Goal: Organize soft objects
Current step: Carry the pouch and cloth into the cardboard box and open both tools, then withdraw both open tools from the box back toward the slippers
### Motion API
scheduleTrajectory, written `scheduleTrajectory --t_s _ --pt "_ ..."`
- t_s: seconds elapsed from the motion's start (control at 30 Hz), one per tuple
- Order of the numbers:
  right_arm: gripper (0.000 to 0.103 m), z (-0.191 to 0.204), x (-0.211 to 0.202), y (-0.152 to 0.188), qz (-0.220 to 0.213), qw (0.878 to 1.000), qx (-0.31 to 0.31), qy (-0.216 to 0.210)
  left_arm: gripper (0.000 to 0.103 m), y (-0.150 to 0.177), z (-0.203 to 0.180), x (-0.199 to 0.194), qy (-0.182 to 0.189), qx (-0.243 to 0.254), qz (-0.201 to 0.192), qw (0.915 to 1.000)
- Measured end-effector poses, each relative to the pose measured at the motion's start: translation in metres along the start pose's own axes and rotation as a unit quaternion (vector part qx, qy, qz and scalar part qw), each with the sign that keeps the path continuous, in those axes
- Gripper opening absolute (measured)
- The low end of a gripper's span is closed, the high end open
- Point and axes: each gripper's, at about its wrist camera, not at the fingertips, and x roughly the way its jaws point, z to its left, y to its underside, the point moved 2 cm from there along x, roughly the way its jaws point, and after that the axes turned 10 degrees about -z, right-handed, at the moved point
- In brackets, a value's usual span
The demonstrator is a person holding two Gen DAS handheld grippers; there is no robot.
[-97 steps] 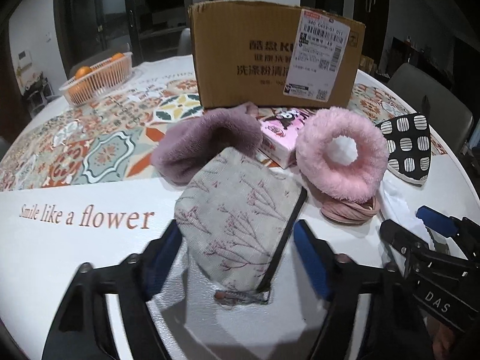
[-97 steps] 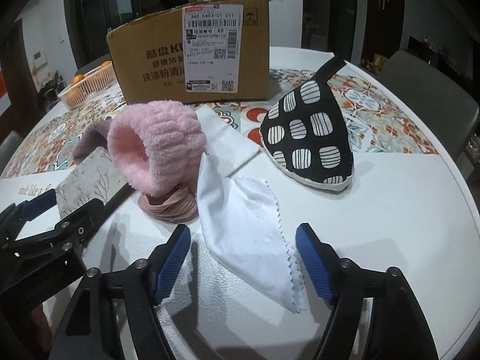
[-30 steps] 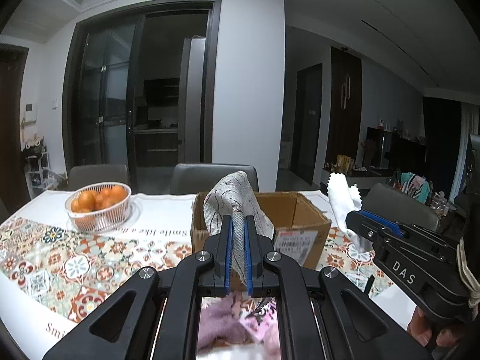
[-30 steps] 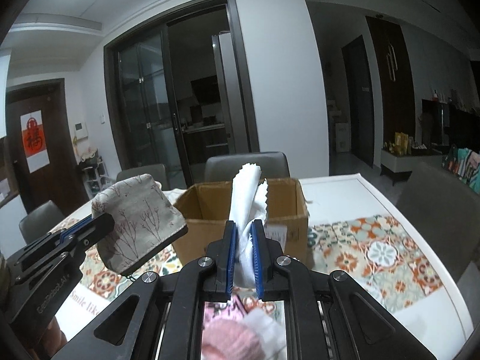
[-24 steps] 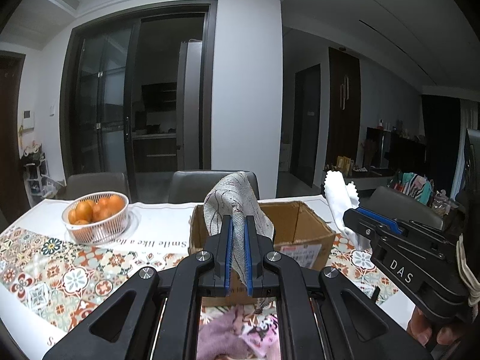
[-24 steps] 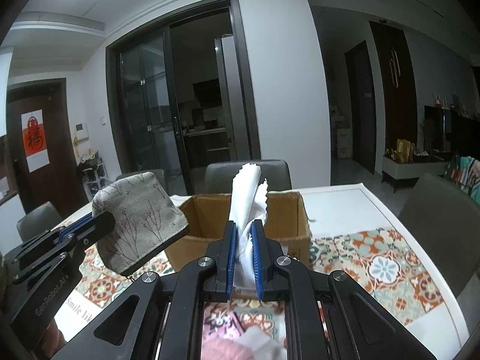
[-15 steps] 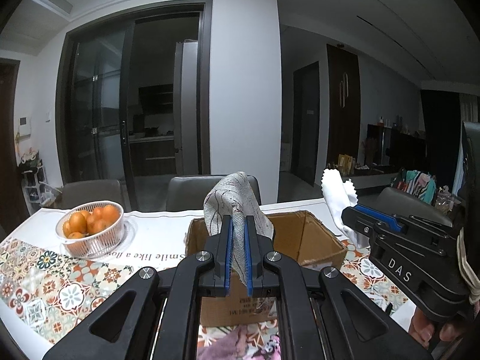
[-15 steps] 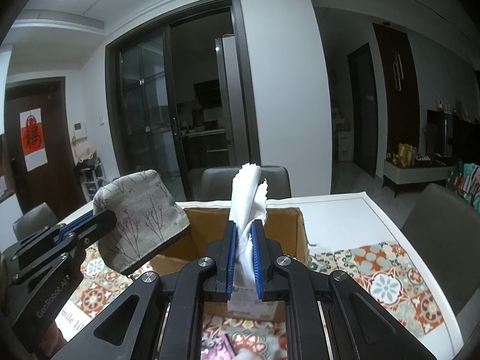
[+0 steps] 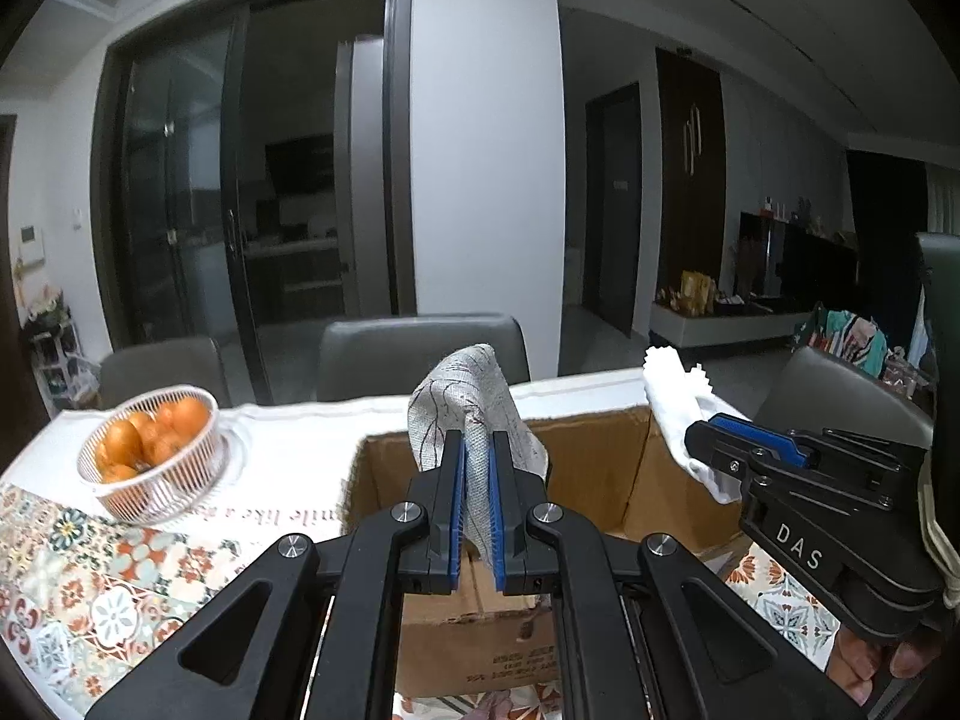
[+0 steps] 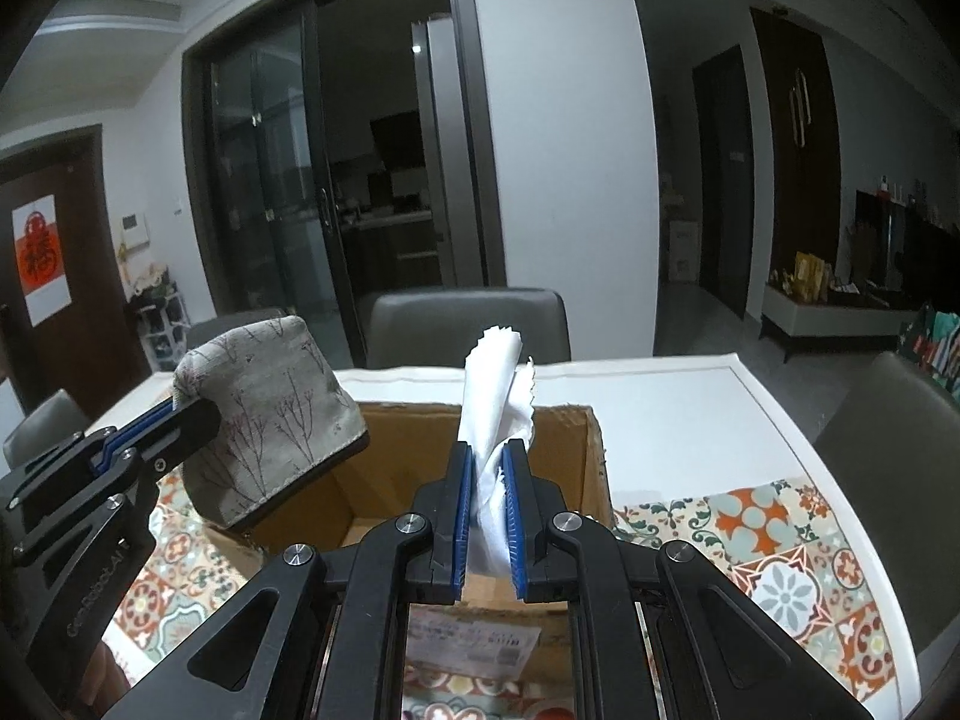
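My left gripper (image 9: 474,450) is shut on a grey fabric pouch (image 9: 474,396) with a branch print and holds it over the open cardboard box (image 9: 600,480). The pouch also shows in the right wrist view (image 10: 270,414), at the box's left edge. My right gripper (image 10: 487,456) is shut on a white cloth (image 10: 495,396) with zigzag edges, above the same box (image 10: 576,468). The cloth and the right gripper also show at the right of the left wrist view (image 9: 678,408). The box's inside looks empty where I see it.
A white wire basket of oranges (image 9: 150,450) stands on the table at the left. The table (image 10: 690,396) has a patterned runner (image 10: 780,540). Grey chairs (image 9: 414,348) stand behind the table. The soft items below the grippers are hidden.
Both grippers have closed on the pouch and cloth, lifted them off the table and moved forward, so they now hang over the box opening.
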Motion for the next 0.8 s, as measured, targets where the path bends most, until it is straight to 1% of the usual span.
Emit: scheduleTrajectory --t_s 0.23,0.33,0.4,0.47,0.53,0.6,0.67,0.8 --pt "0.012 -0.003 0.022 0.005 0.035 0.999 0.010 -0.004 0.010 0.014 0.000 0.024 0.012 -0.015 0.046 0.9987" --pt "0.015 -0.003 0.030 0.008 0.048 0.999 0.011 -0.005 0.011 0.019 0.000 0.030 0.012 -0.015 0.057 0.9982" --pt "0.027 -0.006 0.033 0.010 0.055 0.998 0.018 -0.010 0.018 0.021 0.000 0.031 0.011 -0.016 0.060 0.9980" --pt "0.032 -0.007 0.034 0.011 0.055 0.998 0.014 -0.006 0.031 0.020 -0.001 0.029 0.011 -0.017 0.057 0.9981" --pt "0.035 -0.006 0.031 0.012 0.050 0.999 0.010 -0.004 0.036 0.019 0.000 0.026 0.010 -0.014 0.052 0.9985" --pt "0.041 -0.007 0.027 0.011 0.046 0.999 0.006 0.000 0.039 0.016 -0.001 0.020 0.007 -0.009 0.047 0.9988" --pt "0.044 -0.007 0.020 0.011 0.038 0.999 0.004 0.003 0.043 0.014 -0.002 0.011 0.002 -0.004 0.041 0.9991" --pt "0.048 -0.005 0.000 0.008 0.023 1.000 -0.001 0.010 0.046 0.009 -0.006 -0.006 -0.001 0.001 0.036 0.9993"
